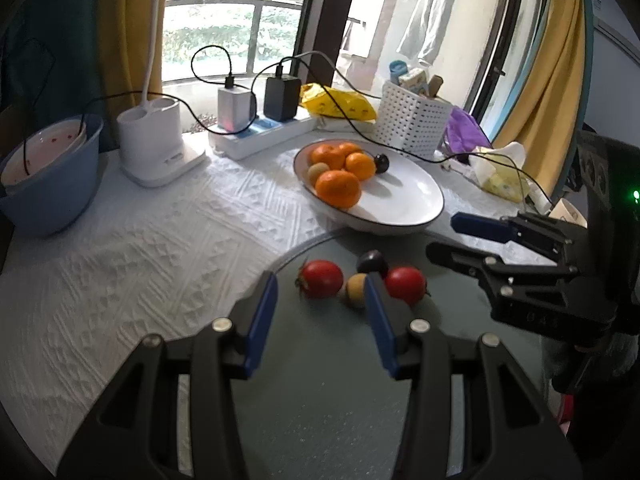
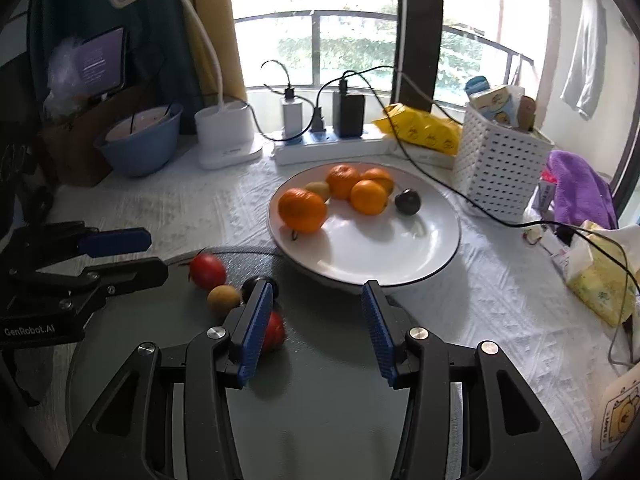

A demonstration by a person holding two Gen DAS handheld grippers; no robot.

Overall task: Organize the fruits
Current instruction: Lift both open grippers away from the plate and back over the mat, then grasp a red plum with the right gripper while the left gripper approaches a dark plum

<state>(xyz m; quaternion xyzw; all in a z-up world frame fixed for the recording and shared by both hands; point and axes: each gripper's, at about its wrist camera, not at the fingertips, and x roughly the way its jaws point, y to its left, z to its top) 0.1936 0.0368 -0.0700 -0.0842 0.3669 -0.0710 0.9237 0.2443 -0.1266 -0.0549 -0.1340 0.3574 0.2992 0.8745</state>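
Observation:
A white plate [image 1: 400,208] [image 2: 400,248] holds three oranges [image 1: 338,188] [image 2: 302,210], a small yellow fruit [image 2: 319,190] and a dark plum [image 2: 408,201]. On the grey round mat [image 1: 320,380] [image 2: 320,380] lie two red tomatoes [image 1: 322,279] [image 1: 405,285], a yellow fruit [image 1: 355,290] and a dark plum [image 1: 372,262]. My left gripper [image 1: 320,296] is open just short of them. My right gripper [image 2: 316,308] is open and empty, with one tomato [image 2: 274,332] behind its left finger.
A blue bowl [image 1: 48,184] stands at the left, a white lamp base [image 1: 156,148] and a power strip with chargers [image 1: 264,132] at the back, a white basket [image 1: 412,120] [image 2: 500,168] and cables to the right, and tissues [image 2: 600,280] at the right edge.

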